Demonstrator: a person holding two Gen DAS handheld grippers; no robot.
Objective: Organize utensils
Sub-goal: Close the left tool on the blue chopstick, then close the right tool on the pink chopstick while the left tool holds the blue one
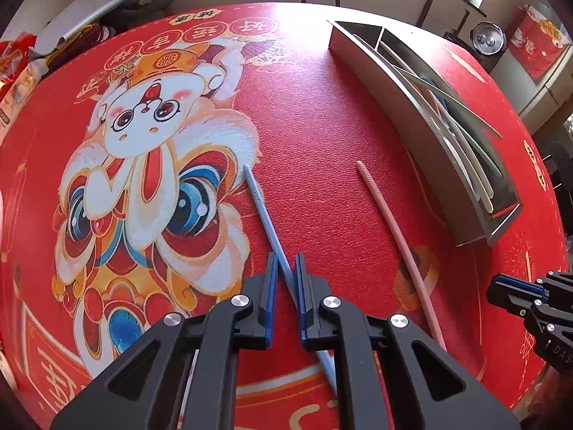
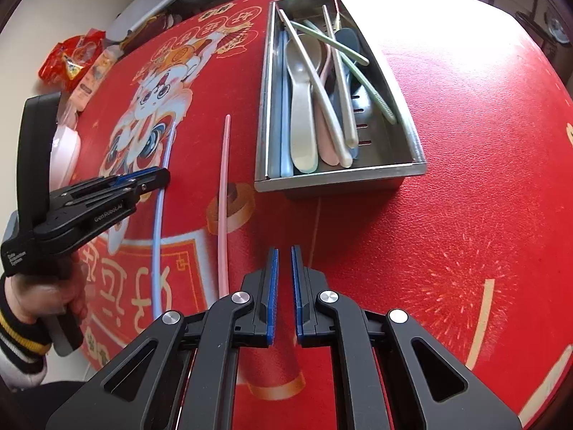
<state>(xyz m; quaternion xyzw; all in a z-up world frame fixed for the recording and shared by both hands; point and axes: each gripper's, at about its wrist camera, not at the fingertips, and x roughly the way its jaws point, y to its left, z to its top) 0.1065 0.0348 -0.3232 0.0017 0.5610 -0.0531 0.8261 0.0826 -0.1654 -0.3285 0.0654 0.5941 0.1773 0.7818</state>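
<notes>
On the red printed surface [image 2: 447, 186] I find two loose chopsticks lying roughly parallel: a blue chopstick [image 1: 263, 211] on the left and a pink chopstick [image 1: 397, 236] to its right, apart from each other. My left gripper [image 1: 286, 268] straddles the blue chopstick, which passes between the spread fingers; I see a gap on each side, so it is not pinched. I cannot tell whether the fingertips touch the surface. My right gripper [image 2: 283, 261] sits over bare red surface near the pink chopstick's near end, fingers slightly parted and holding nothing. Farther right stands the steel utensil tray [image 2: 415, 143], just beyond the pink chopstick. It contains spoons [image 2: 302, 107] and several chopsticks in beige, green, blue and pink, lying crossed over one another.
</notes>
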